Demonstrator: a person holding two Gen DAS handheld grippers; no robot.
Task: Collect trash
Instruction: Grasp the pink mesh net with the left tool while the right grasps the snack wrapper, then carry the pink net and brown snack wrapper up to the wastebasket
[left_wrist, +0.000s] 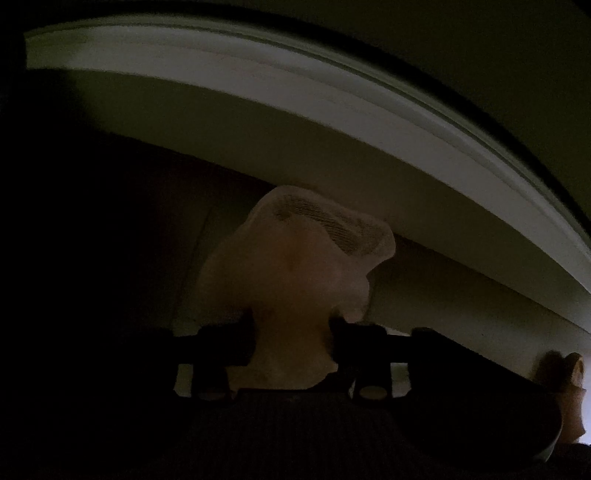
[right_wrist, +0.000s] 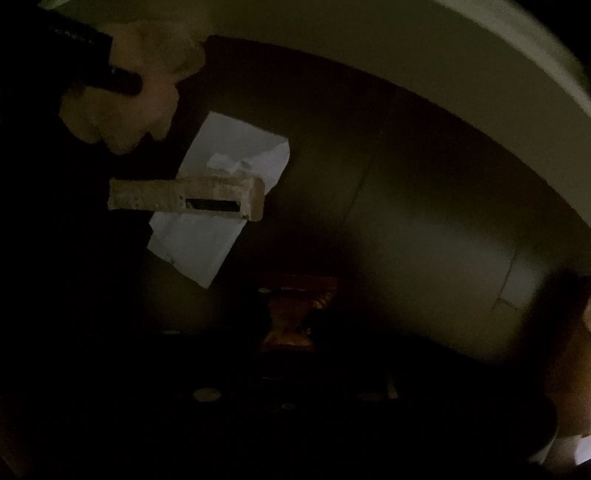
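Black fingers (left_wrist: 236, 347) of the left claw (left_wrist: 293, 343) are squeezing a pale wad (left_wrist: 295, 266) from both sides, so this claw is clenched on the wad. The wad is sticking up past the tips. It is hanging over the dim floor (left_wrist: 461, 295), near a white baseboard (left_wrist: 258, 85).

The wad is looking like crumpled tissue or thin paper. It is puffing out above the tips and getting narrow where they are pinching it. I think it is very light and very soft. It is not going to break, but it may squash flat or tear. A loose bit could slip out. The best place to hold it is the thick middle, where it is bunched up, not a thin edge.

The right view is very dark. In it, a hand (right_wrist: 140, 96) is holding the left claw, and something white (right_wrist: 199, 236) is showing around that claw's tip. It may be the same wad, but I am not sure.

The right claw (right_wrist: 295, 325) is pointing down at the floor. Something orange-brown (right_wrist: 291, 306) is glowing dimly near its tips. It is too dark to say what it is. I cannot tell if this claw is let go or clenched.
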